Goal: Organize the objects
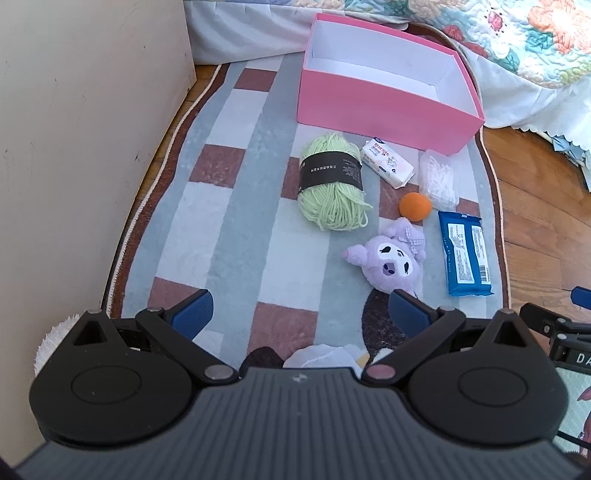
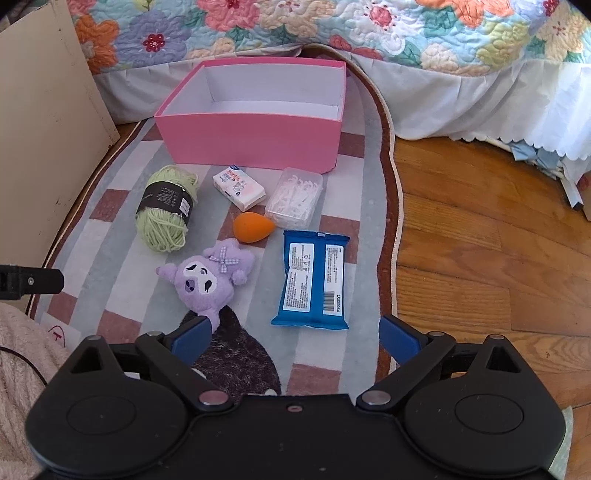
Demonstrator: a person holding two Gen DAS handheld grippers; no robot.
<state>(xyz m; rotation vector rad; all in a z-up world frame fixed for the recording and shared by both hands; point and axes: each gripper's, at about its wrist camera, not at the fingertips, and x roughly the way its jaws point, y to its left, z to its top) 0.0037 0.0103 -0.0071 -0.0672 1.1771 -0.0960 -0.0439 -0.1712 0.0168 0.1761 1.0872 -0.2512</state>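
Both devices hover above a striped rug [image 2: 92, 236] on the floor, tilted steeply downward, nothing yet lifted. The right hand-held gripper [image 2: 295, 338] has its blue pads spread wide with only rug between them; the left hand-held gripper [image 1: 301, 310] is likewise fully apart and empty. Nearest the right device, just ahead of its left pad, lies the purple plush toy [image 2: 207, 280]: soft, light and compressible, probably best pinched across the head, where the stuffing gives bulk. Ahead and slightly to the right lies the blue wipes packet [image 2: 312, 284], flat and limp with a slick film, likely to sag; a grip across its short width near the middle looks safest. Beyond the plush sits the orange egg-shaped sponge [image 2: 253, 228], very light, springy and prone to roll, so the pads should close on its widest part. To the left of it, the green yarn skein [image 2: 164, 212] is soft and bulky; taking it at the dark paper band should avoid snagging loose strands. Farther on are the small tissue pack [image 2: 240, 188], light and squashable, and the clear box of floss picks [image 2: 295, 197], rigid, smooth and possibly brittle, best held gently across its narrow sides. Farthest stands the open pink box [image 2: 258, 142], apparently empty, the presumed destination, close against the bed's quilt [image 2: 332, 26].
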